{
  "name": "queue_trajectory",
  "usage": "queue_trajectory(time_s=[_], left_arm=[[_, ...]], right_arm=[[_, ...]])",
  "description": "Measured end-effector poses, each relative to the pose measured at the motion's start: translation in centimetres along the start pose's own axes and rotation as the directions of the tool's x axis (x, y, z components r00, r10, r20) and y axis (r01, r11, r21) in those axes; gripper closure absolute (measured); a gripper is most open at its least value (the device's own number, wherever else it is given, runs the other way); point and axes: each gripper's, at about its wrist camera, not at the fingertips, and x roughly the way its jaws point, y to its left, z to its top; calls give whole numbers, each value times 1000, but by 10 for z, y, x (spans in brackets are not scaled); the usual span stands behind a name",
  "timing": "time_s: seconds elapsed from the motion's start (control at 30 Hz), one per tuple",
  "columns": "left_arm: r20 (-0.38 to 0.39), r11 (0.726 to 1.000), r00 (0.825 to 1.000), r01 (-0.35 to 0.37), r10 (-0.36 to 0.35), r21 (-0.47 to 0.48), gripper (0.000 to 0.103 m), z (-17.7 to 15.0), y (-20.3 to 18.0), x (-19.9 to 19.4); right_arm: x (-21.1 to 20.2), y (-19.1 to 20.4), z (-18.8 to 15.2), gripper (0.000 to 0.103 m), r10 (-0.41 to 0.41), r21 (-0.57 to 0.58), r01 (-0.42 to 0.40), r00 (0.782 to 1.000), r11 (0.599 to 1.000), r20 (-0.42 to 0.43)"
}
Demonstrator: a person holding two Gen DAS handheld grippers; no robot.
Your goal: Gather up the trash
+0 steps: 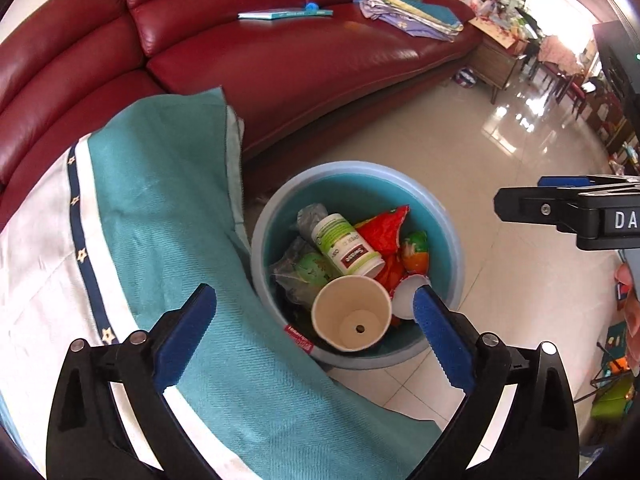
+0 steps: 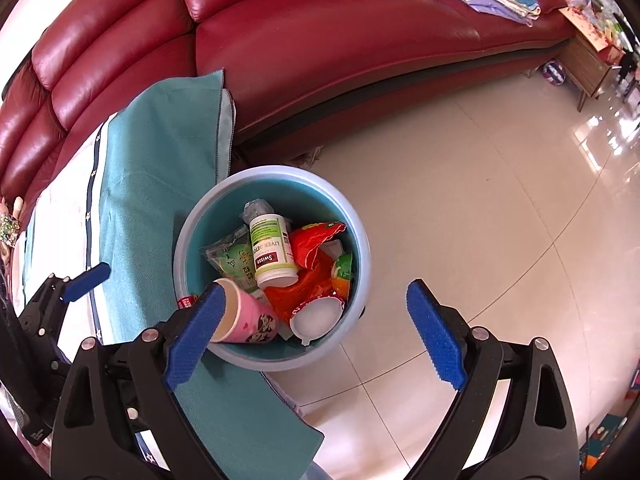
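A round blue bin (image 1: 360, 168) (image 2: 272, 170) stands on the floor below both grippers. In it lie a white bottle with a green label (image 1: 346, 246) (image 2: 272, 248), a red wrapper (image 1: 384, 232) (image 2: 316, 240), a green packet (image 1: 312, 268) (image 2: 234, 260), a white lid (image 1: 406, 296) (image 2: 316, 318) and a pink paper cup (image 1: 352, 312) (image 2: 248, 316) at the near rim. My left gripper (image 1: 314, 304) hangs open over the bin, its pads well apart from the cup. My right gripper (image 2: 316, 296) is open too, with nothing held.
A teal and white cloth (image 1: 160, 208) (image 2: 152, 160) drapes a surface left of the bin. A red leather sofa (image 1: 280, 60) (image 2: 360, 40) curves behind, bearing a book (image 1: 284, 14) and folded fabrics (image 1: 412, 12). Glossy tiled floor (image 1: 480, 140) spreads right. A hand (image 1: 632, 308) shows at the right edge.
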Motion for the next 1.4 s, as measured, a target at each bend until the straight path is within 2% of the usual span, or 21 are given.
queue_trajectory(time_s=[0.3, 0.7, 0.97, 1.1, 1.4], left_arm=[[-20, 998, 1000, -13, 12, -58, 4, -26, 24, -33], [29, 988, 998, -55, 60, -142, 4, -74, 54, -82], [68, 978, 993, -84, 98, -193, 4, -109, 57, -110], [80, 972, 992, -74, 94, -223, 4, -127, 57, -119], [82, 972, 990, -94, 114, -214, 4, -134, 53, -125]], right_arm=[[-15, 22, -19, 9, -4, -81, 5, 1000, 997, 6], [-45, 55, -70, 7, -42, -198, 47, 999, 979, 30], [-53, 67, -103, 7, -55, -217, 65, 997, 974, 50], [-54, 69, -119, 7, -52, -218, 63, 997, 974, 53], [-55, 63, -130, 7, -43, -204, 51, 998, 978, 40]])
